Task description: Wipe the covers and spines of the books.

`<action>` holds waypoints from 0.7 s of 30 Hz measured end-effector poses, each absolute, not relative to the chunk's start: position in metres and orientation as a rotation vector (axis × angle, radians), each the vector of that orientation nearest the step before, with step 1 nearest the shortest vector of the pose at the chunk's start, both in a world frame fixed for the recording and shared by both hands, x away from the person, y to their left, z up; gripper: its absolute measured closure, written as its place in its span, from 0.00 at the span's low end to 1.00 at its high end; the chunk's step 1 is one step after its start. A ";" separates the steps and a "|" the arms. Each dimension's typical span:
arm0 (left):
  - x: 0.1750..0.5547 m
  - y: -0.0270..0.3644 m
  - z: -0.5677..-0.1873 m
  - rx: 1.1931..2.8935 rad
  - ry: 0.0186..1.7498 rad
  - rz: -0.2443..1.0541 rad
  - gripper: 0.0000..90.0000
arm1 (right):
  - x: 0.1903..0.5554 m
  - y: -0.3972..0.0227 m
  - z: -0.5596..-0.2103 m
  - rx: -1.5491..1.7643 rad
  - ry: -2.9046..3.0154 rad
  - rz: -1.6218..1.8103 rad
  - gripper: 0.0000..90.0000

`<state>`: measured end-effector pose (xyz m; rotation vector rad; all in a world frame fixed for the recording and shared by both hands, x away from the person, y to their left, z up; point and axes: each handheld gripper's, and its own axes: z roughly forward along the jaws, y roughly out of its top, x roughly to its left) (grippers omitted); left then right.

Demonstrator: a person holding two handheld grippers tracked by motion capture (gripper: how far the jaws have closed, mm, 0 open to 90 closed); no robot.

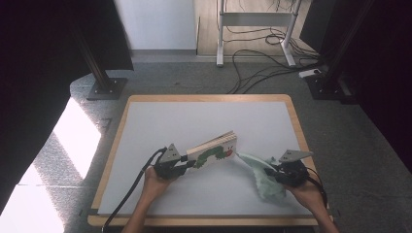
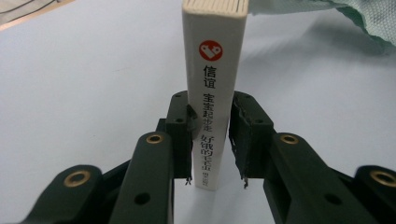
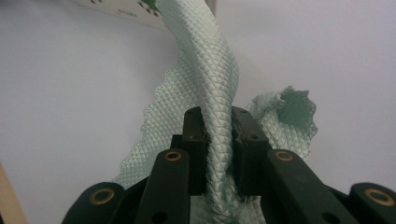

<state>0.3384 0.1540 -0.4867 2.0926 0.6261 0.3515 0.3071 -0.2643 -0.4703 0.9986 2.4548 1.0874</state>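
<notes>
Low over table, left tool clamping book, right tool pinching green cloth.

Book spine — red round logo, then "信谊", "宝宝起步走", "好饿的毛毛虫"

A white mat covers the wooden table. Beyond it at 12 o'clock, black cables sprawl over grey floor around a white frame. A black stand base sits at 10 o'clock; sunlight patches lie at 9 o'clock.
</notes>
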 end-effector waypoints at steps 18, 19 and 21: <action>0.339 0.154 -0.487 2.093 0.629 0.349 0.78 | 0.319 -0.182 -0.451 0.764 2.566 1.181 0.84; 0.339 0.154 -0.487 2.093 0.628 0.348 0.78 | 0.319 -0.179 -0.450 0.754 2.573 1.186 0.84; 0.339 0.154 -0.487 2.093 0.629 0.348 0.78 | 0.320 -0.169 -0.450 0.731 2.587 1.194 0.84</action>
